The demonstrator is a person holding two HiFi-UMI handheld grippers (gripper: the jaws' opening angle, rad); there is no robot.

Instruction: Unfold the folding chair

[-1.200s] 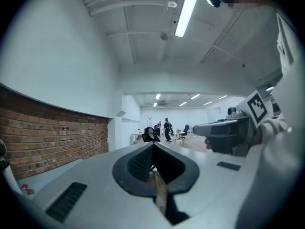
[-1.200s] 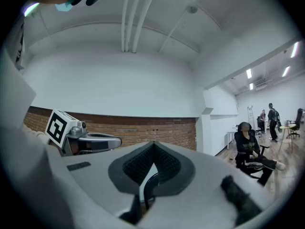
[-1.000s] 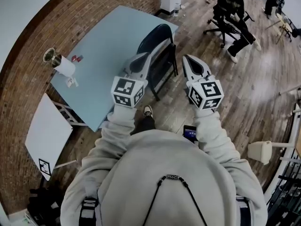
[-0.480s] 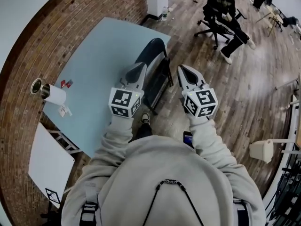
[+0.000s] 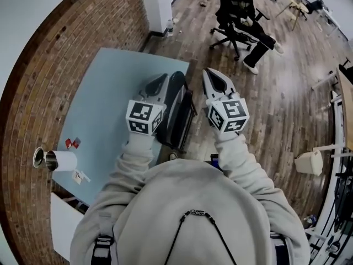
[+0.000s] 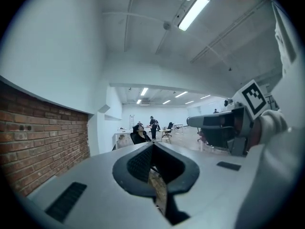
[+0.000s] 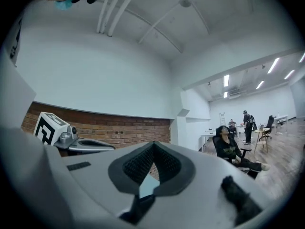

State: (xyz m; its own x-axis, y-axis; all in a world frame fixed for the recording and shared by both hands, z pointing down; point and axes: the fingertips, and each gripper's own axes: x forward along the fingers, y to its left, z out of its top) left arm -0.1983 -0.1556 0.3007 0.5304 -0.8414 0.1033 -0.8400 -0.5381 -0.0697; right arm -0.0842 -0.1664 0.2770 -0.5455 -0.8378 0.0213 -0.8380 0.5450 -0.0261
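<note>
head view: holding left gripper (image 5: 160, 79) and right gripper (image 5: 213, 74) level, side by side, over the chair (image 5: 177, 115); likely lining up for its top edge. no contact yet. folded flat, standing upright just beside the table (image 5: 105, 115) edge, so opens only toward bare floor (image 5: 259, 109) at right; seated person (image 5: 238, 4) well apart.
left gripper view: pressed together, gripping nothing, aimed across the room; brick wall (image 6: 43, 144) at left, open room ahead; no chair here.
right gripper view: likewise closed and empty; sliver of table below, brick wall ahead-left.
</note>
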